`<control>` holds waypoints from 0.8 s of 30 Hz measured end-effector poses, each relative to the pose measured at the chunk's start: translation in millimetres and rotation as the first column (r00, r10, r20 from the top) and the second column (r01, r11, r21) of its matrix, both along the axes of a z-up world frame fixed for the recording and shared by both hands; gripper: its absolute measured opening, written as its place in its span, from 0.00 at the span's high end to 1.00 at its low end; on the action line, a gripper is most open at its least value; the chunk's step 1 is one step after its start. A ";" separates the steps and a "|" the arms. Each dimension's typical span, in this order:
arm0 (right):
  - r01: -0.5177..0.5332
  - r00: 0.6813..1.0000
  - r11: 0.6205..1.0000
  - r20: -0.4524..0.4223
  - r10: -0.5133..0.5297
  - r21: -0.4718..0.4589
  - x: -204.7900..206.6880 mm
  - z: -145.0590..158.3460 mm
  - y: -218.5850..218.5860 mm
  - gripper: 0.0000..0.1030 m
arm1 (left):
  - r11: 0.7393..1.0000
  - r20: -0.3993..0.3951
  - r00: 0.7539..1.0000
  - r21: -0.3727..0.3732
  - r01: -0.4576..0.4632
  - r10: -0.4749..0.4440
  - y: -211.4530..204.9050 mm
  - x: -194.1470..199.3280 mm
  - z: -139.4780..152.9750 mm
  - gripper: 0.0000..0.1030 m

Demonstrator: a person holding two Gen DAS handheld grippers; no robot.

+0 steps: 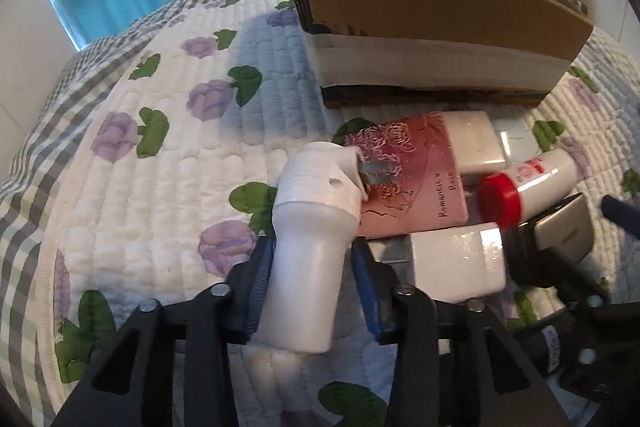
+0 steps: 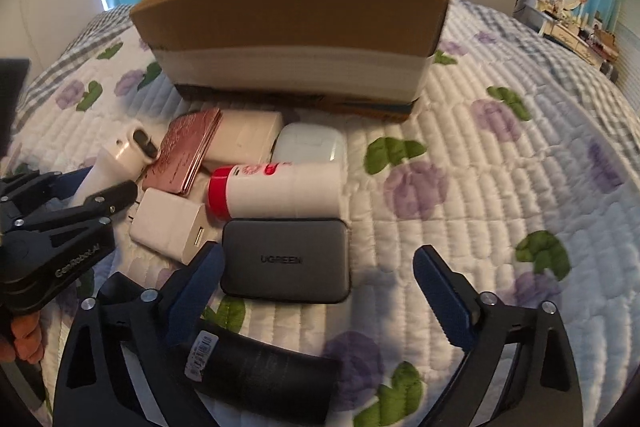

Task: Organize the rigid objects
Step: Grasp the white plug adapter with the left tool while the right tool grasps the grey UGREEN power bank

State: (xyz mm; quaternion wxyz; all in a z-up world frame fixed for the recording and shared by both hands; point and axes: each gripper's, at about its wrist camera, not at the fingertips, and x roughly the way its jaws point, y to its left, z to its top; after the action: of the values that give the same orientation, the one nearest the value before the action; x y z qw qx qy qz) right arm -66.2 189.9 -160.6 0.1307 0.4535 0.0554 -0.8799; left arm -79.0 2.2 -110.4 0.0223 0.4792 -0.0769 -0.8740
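My left gripper [image 1: 310,275] is clamped on the white sprayer [image 1: 310,239], its nozzle overhanging the pink case [image 1: 412,171]; lifting could snag it. My right gripper [image 2: 318,267] gapes empty, the charger [image 2: 285,261] just ahead, box [image 2: 292,15] beyond.

Left gripper [image 1: 310,267]: black plastic linkage arms with triangular cut-outs, silver round-head screws at the pivots, blue ribbed pads [image 1: 260,283] lining the fingers. Right gripper [image 2: 316,291]: same black frame, silver screws, blue serrated pads [image 2: 436,287]. White lettering on the left gripper's body, at 9 o'clock in the right wrist view.
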 end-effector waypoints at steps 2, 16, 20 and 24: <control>-0.005 1.000 1.000 0.007 0.005 0.000 -1.2 -2.4 -3.1 0.12 | 1.000 -0.014 1.000 0.020 0.004 -0.003 -0.7 3.4 3.4 0.67; -0.039 0.999 0.999 0.031 0.040 -0.012 3.0 -2.2 -8.3 0.34 | 0.996 -0.097 0.995 0.078 0.032 -0.024 -5.1 13.3 29.2 0.73; -0.058 0.998 0.998 -0.026 0.057 -0.007 14.8 16.3 -8.3 0.34 | 0.994 -0.102 0.994 0.101 0.038 -0.027 -3.6 21.9 38.4 0.99; -0.068 0.996 0.998 -0.057 0.067 -0.013 22.8 30.1 -7.0 0.34 | 0.993 -0.060 0.997 0.104 0.057 -0.050 0.7 18.7 26.4 0.99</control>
State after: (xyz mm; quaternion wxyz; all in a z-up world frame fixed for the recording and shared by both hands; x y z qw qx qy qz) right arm -43.4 183.0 -130.5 0.1622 0.4254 0.0677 -0.8877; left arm -60.3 2.9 -83.9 -0.0243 0.4522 -0.0428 -0.8906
